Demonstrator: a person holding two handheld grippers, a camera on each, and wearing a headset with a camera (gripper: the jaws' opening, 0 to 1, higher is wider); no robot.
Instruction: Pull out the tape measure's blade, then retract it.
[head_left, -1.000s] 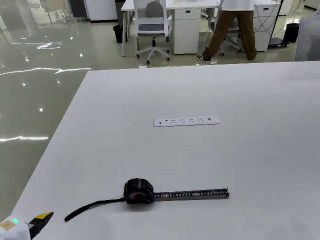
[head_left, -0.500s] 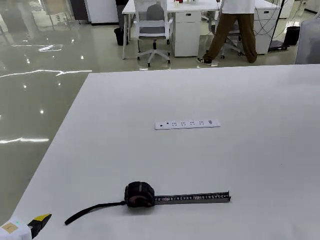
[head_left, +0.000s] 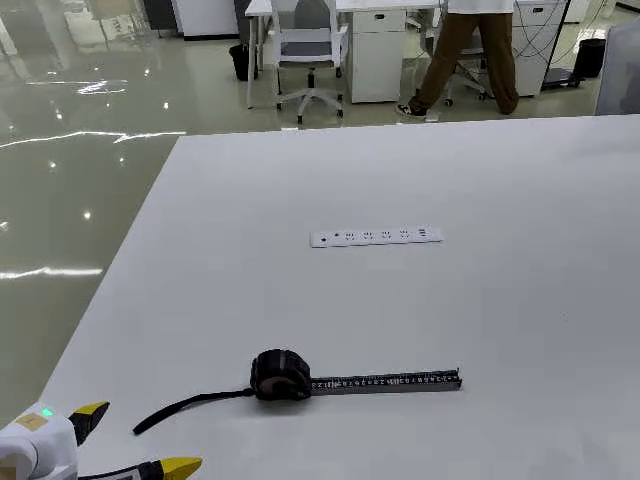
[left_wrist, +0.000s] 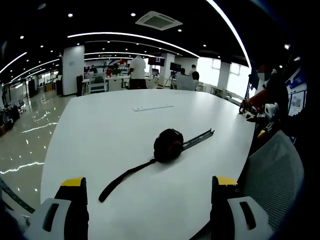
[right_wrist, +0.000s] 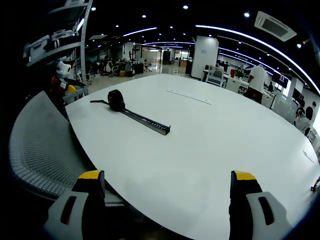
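- You are looking down at a broad white table (head_left: 500, 300) with a plain matte top; a glossy office floor lies beyond its far edge.
- A grey mesh chair back (right_wrist: 40, 150) curves along the table's near edge in the right gripper view.
- Your left claw (head_left: 135, 440) sits at the bottom left corner of the head view. It is white with yellow tips and lies near the strap's free end without touching it. In the left gripper view, this claw (left_wrist: 150, 181) is released, with its jaws spread wide and nothing between them.
- Your right claw (right_wrist: 168, 175) is also released, jaws wide apart and empty, at the table's edge and well apart from the tape measure.
- The blade (head_left: 385, 381) is pulled partway out. It lies flat on the table and runs right from the case, dark with pale scale marks, and ends in a small hook.
- A white power strip (head_left: 376, 237) lies flat near the middle of the table, well apart from the tape measure.
- A thin black wrist strap (head_left: 190, 408) trails left from the case in a loose curve.
- The tape measure (head_left: 279, 376) has a rounded black case. It rests near the table's front edge, left of centre, directly ahead of your left claw.
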